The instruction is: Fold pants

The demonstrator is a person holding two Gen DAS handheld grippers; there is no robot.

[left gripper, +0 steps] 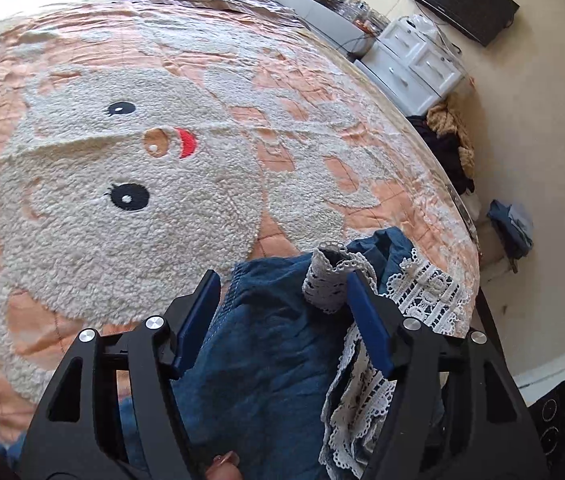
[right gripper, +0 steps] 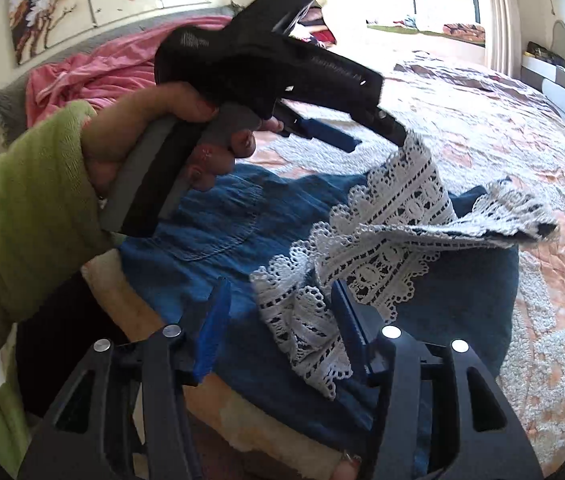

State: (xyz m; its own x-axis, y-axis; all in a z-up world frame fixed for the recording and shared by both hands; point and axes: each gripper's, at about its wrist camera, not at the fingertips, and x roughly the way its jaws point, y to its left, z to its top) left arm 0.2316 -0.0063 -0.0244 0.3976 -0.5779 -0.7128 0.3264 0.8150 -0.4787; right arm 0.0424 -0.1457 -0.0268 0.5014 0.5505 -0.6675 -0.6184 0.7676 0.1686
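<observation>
Blue denim pants [left gripper: 266,344] with a white lace hem [left gripper: 418,292] lie on the bed; they also show in the right wrist view [right gripper: 218,220]. My left gripper [left gripper: 282,284] is open just above them, its right finger [left gripper: 366,320] touching a raised lace fold [left gripper: 330,280]. From the right wrist view the left gripper [right gripper: 378,140] hangs over the pants, a lace strip [right gripper: 410,192] draped up against one fingertip. My right gripper [right gripper: 278,304] is open and empty, low over the lace hem [right gripper: 314,320].
The bed carries a peach quilt with a fluffy white bear face [left gripper: 122,184]. A pink blanket [right gripper: 94,76] lies at the headboard. White drawers [left gripper: 414,64] and a clothes pile [left gripper: 450,140] stand beyond the bed's right edge.
</observation>
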